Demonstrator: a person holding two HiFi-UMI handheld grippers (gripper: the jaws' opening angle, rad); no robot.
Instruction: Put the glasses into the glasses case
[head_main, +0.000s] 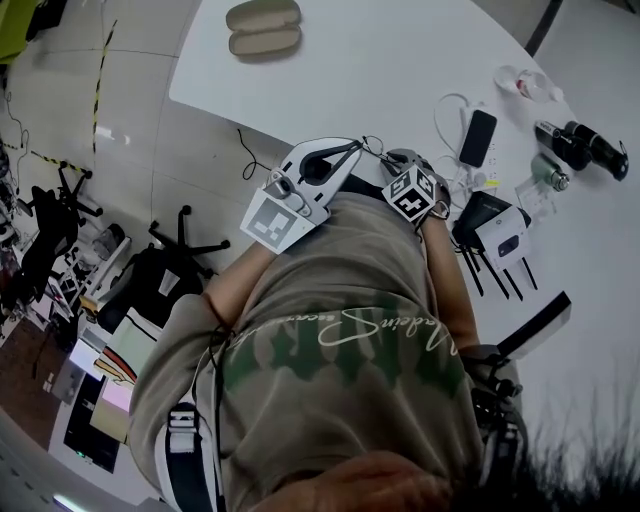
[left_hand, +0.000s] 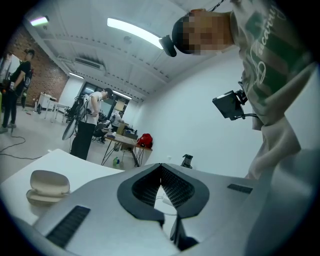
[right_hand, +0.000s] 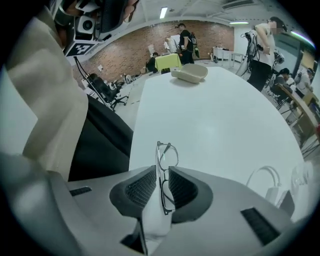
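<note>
**Hidden or unclear.** In the head view the person's shirt-covered torso covers the near edge of the white, smooth worktop (head_main: 380, 70), and the tips of both tongs cannot be made out there. The glasses cannot be made out in that view either. In the right gripper view the ribbed dark pads cover the glasses' arms and lower rim.

**Tongs.** The right tongs (right_hand: 161, 172) are clamped on the thin metal-framed glasses (right_hand: 168, 156). The glasses stand on edge, with one clear lens rising above the pads, over the worktop's near edge. The left tongs (left_hand: 160, 166) are closed tip to tip with nothing gripped; a white cable shows through the gap behind the tips.

**Container.** The beige oval clamshell glasses case (head_main: 263, 28) lies open near the worktop's left edge, far from the person and well apart from both tongs. Its two rounded halves show only their own pale lining.

**Other items.** A black slab-shaped phone (head_main: 478, 137) and a looped white cable (head_main: 447, 108) lie toward the worktop's right edge. The small objects beyond them are too indistinct to name.
</note>
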